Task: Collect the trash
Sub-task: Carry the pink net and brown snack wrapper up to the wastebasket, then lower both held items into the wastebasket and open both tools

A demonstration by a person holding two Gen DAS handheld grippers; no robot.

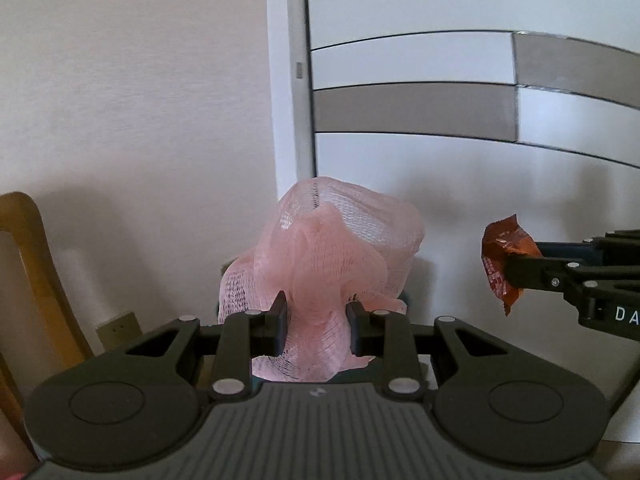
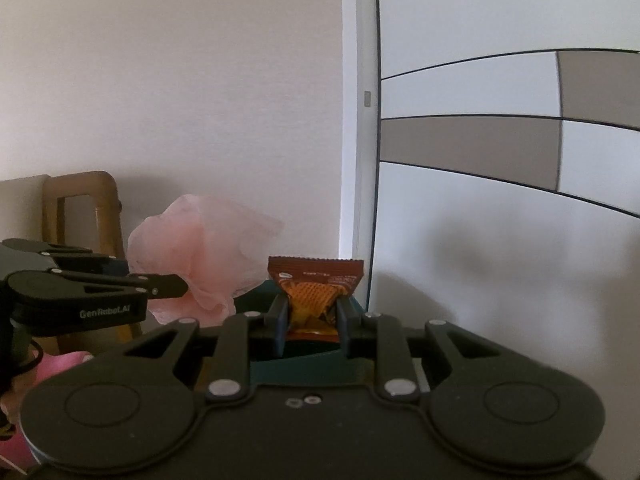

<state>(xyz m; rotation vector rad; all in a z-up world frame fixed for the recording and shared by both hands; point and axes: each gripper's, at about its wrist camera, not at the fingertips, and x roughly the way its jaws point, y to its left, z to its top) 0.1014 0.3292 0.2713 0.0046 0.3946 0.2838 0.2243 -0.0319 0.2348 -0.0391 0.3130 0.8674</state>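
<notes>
My left gripper [image 1: 316, 320] is shut on a crumpled pink mesh net [image 1: 332, 248] and holds it up in the air in front of the wall. My right gripper [image 2: 312, 320] is shut on a brown-orange snack wrapper [image 2: 316, 288], also held up. In the left wrist view the right gripper [image 1: 508, 270] comes in from the right with the wrapper [image 1: 502, 256] in its tips. In the right wrist view the left gripper [image 2: 182, 284] shows at the left with the pink net [image 2: 204, 256]. A dark teal container [image 2: 304, 364] sits just below and behind the wrapper, mostly hidden.
A white wall fills the background, with a white door frame [image 1: 294, 80] and grey-and-white panels [image 1: 412, 108] to the right. A wooden chair back [image 1: 32, 272] stands at the left, near a wall socket [image 1: 120, 328]. Something pink [image 2: 60, 364] lies low at the left.
</notes>
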